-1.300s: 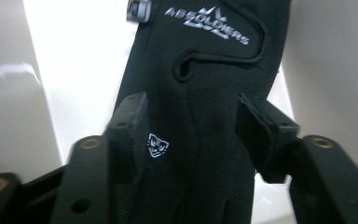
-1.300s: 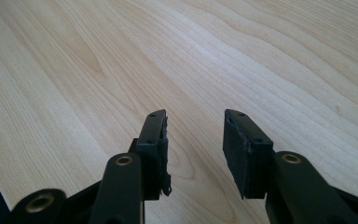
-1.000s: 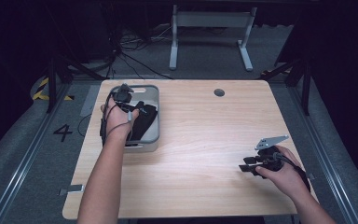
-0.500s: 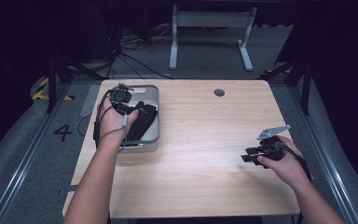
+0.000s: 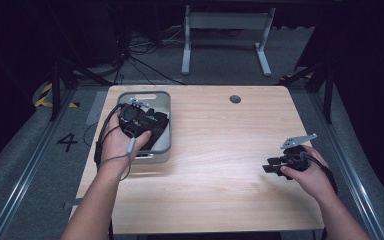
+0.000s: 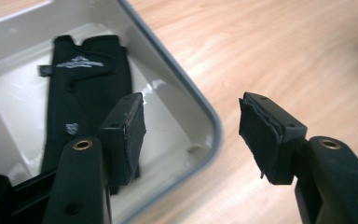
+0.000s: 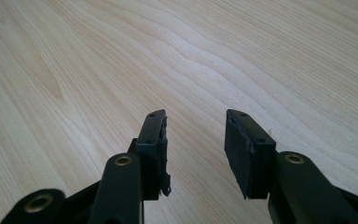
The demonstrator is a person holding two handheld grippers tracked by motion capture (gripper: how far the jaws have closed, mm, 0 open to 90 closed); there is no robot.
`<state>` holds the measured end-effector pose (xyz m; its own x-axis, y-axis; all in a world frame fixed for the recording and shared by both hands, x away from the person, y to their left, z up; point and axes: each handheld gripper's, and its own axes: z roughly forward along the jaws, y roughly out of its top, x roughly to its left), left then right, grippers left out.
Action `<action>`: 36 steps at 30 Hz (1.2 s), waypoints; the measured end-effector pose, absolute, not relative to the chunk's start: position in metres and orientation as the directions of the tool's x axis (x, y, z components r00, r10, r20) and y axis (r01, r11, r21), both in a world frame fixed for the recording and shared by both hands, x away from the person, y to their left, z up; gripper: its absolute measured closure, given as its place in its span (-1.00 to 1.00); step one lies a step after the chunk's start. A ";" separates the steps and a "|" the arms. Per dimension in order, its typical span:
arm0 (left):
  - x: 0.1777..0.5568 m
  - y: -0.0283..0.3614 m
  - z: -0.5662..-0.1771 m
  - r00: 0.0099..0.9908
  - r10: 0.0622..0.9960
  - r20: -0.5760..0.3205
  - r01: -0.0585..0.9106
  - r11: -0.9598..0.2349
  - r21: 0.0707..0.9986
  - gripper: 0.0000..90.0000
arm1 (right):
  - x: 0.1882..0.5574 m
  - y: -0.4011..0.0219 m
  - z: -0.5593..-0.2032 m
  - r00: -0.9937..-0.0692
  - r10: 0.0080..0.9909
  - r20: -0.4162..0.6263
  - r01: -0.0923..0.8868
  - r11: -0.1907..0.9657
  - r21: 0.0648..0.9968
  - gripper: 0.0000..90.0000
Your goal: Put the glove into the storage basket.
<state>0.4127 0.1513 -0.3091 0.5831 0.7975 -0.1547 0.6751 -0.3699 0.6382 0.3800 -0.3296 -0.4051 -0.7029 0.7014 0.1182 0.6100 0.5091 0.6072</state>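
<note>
Left gripper view shows your left gripper (image 6: 191, 133) released above the corner of the grey bin (image 6: 200, 105); beyond its jaws, the black glove (image 6: 86, 93) lies flat inside, likely just dropped. Your right gripper (image 7: 193, 149), also released, idles well away from the bin.

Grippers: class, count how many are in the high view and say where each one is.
2. The left gripper is over the grey bin at the table's left; the right gripper hovers over bare wood at the right.
</note>
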 end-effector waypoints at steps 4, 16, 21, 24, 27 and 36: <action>0.395 0.151 -0.311 0.620 0.766 -0.168 0.648 -0.380 0.660 -0.02 | 0.380 -0.333 -0.405 -0.702 0.702 0.122 0.612 0.507 0.607 0.32; 0.352 0.134 -0.329 0.714 0.673 -0.192 0.585 -0.422 0.693 -0.01 | 0.379 -0.337 -0.408 -0.733 0.670 0.118 0.588 0.537 0.606 0.31; 0.344 0.124 -0.349 0.721 0.670 -0.177 0.584 -0.449 0.676 -0.03 | 0.377 -0.336 -0.409 -0.743 0.659 0.118 0.581 0.547 0.602 0.31; 0.341 0.120 -0.359 0.725 0.663 -0.187 0.591 -0.459 0.663 -0.03 | 0.376 -0.337 -0.411 -0.746 0.655 0.119 0.580 0.552 0.598 0.31; 0.339 0.118 -0.365 0.730 0.655 -0.196 0.594 -0.467 0.655 -0.03 | 0.375 -0.338 -0.413 -0.746 0.655 0.119 0.582 0.556 0.594 0.31; 0.339 0.110 -0.403 0.754 0.623 -0.207 0.588 -0.500 0.635 -0.05 | 0.375 -0.336 -0.420 -0.762 0.637 0.116 0.569 0.573 0.590 0.29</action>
